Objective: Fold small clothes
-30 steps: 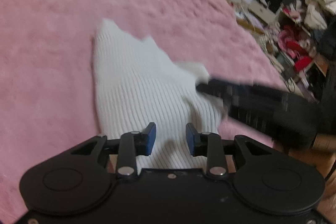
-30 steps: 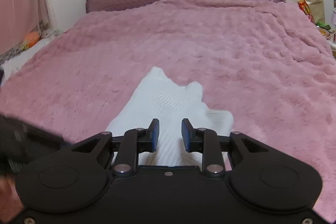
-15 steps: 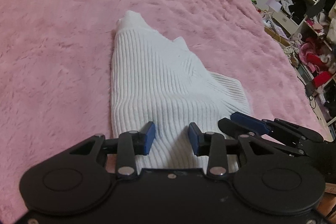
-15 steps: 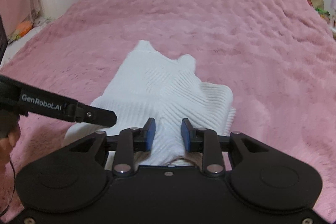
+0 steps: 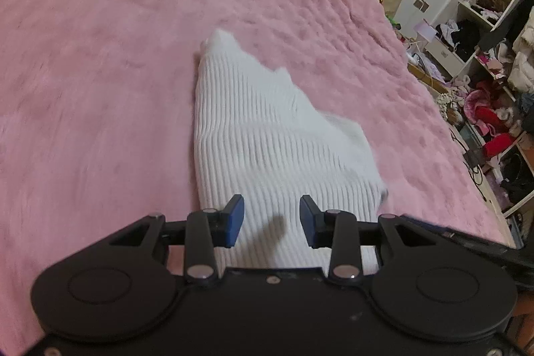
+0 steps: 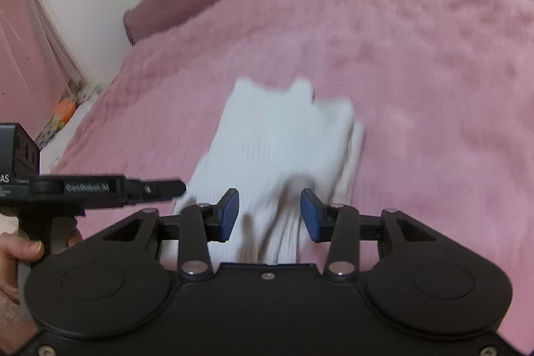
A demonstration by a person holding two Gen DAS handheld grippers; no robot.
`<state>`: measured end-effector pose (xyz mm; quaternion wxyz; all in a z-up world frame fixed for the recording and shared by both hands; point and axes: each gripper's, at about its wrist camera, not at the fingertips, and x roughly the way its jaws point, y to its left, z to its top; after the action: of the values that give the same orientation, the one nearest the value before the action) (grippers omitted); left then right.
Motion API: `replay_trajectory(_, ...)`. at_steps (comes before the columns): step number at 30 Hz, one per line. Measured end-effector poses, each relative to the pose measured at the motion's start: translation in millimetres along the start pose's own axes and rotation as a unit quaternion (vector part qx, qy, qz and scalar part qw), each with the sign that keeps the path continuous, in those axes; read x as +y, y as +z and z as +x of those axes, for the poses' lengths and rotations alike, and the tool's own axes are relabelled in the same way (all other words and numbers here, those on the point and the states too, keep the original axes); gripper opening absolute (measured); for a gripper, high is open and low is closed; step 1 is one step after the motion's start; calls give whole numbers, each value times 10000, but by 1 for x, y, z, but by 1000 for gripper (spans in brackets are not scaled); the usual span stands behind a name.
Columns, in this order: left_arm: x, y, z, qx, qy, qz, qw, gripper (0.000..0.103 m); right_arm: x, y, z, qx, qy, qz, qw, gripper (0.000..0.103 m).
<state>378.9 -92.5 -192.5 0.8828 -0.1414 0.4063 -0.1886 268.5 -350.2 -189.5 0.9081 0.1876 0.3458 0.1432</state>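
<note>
A ribbed white knit garment (image 5: pixel 267 142), seemingly folded, lies on the plush pink blanket (image 5: pixel 100 72). The left gripper (image 5: pixel 271 220) hovers with jaws apart; the right gripper (image 6: pixel 269 215) has just been opening, nothing clamped.

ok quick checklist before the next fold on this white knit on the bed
1. White knit top flat on the pink bedspread: ok, right side already folded in.
2. Left gripper open, nothing between the pads: ok.
3. Right gripper open: ok, jaws have just been opening, nothing clamped.
4. Both grippers over the near hem: ok.
5. Grippers apart from each other: ok, left one sits off to the side in the right wrist view.
6. Hem edge sharp enough to aim at: cannot tell, blurred.
</note>
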Motion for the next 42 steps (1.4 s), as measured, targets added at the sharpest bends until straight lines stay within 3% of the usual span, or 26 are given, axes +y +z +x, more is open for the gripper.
replay_trajectory(7, -1, -19, 10, 198, 128, 21, 9997, 37, 1, -15, 19, 157, 310, 283, 9990, 41)
replay_trajectory(9, -2, -19, 13, 232, 151, 13, 9996, 38, 4, -11, 24, 245, 355, 242, 9988, 19)
replay_trajectory(11, -2, -18, 14, 239, 159, -21, 9996, 38, 7, -8, 22, 202, 273, 157, 9993, 12)
replay_trajectory(16, -7, -15, 10, 173, 82, -51, 9998, 39, 7, 8, 8, -128, 179, 25, 9998, 9)
replay_trajectory(19, -10, -18, 14, 173, 130, -26, 9998, 39, -2, 11, 18, 45, -103, 22, 9999, 9)
replay_trajectory(23, -11, -23, 22, 232, 270, 95, 9993, 40, -20, -4, 38, 322, -117, 358, 9988, 9)
replay_trajectory(25, -12, -23, 20, 207, 296, 104, 9993, 40, -25, -7, 38, 298, -44, 510, 9982, 12)
replay_trajectory(27, -14, -20, 14, 117, 253, 85, 9996, 40, -26, -6, 33, 200, -43, 627, 9978, 36)
replay_trajectory(28, -16, -18, 10, 52, 194, 75, 9998, 40, -27, -5, 27, 127, -28, 651, 9978, 45)
replay_trajectory(29, -17, -17, 7, 13, 77, 57, 10000, 40, -27, -2, 23, -5, 9, 672, 9977, 47)
replay_trajectory(32, -26, -16, 4, 6, -268, 41, 9996, 40, -31, 13, 7, -387, 216, 871, 9952, 47)
replay_trajectory(35, -37, -19, 13, 117, -363, 146, 9992, 40, -38, 38, 8, -584, 30, 710, 9958, 47)
replay_trajectory(42, -49, -25, 34, 326, -351, 257, 9985, 40, -60, 83, 66, -196, -441, 320, 9983, 47)
